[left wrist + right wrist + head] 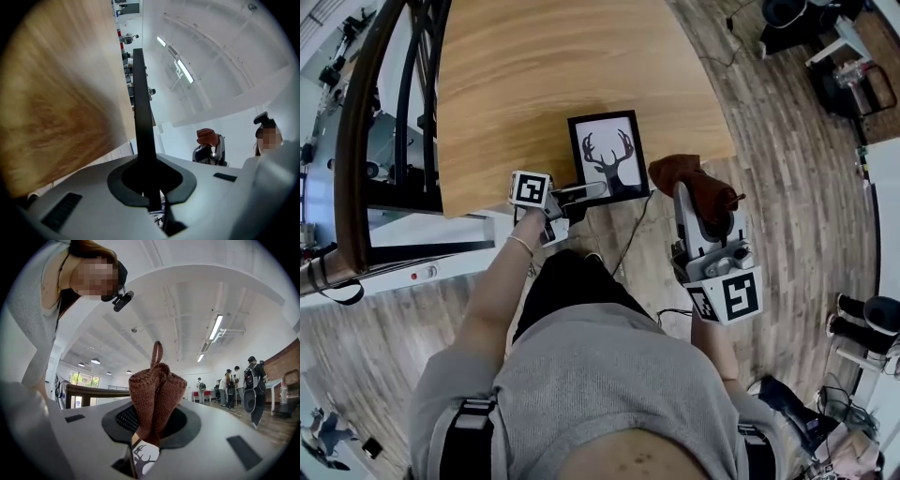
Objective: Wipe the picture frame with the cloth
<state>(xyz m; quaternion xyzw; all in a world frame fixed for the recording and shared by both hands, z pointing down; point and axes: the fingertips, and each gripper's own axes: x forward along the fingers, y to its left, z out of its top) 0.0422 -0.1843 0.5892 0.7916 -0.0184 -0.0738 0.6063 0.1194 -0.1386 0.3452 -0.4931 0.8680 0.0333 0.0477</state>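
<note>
The picture frame (607, 155), black-edged around a deer-antler silhouette print, is sitting at the near edge of the wooden tabletop (544, 66), which is stretching away bare beyond the frame. I cannot tell whether the frame is resting fully on the wood or being held just off it.

The left hand-held gripper (592, 190) is gripping the frame at its near-left corner, jaws clamping the thin black edge. The right hand-held gripper (694, 202) is hovering just beside the frame's right side. Its jaws are pinching a bunched brown knitted cloth (680, 173) whose loop is poking out past the tips.

The step in hand is probably bringing the cloth to the frame. The cloth is sitting beside the frame rather than on the glass, so wiping is likely not yet under way. The next move is calling for the cloth to be carried over the print and pressed lightly, while the left grip is steadying the frame against sliding off the edge.

No brand or label is showing, only square black-and-white markers on the gripper cubes.
</note>
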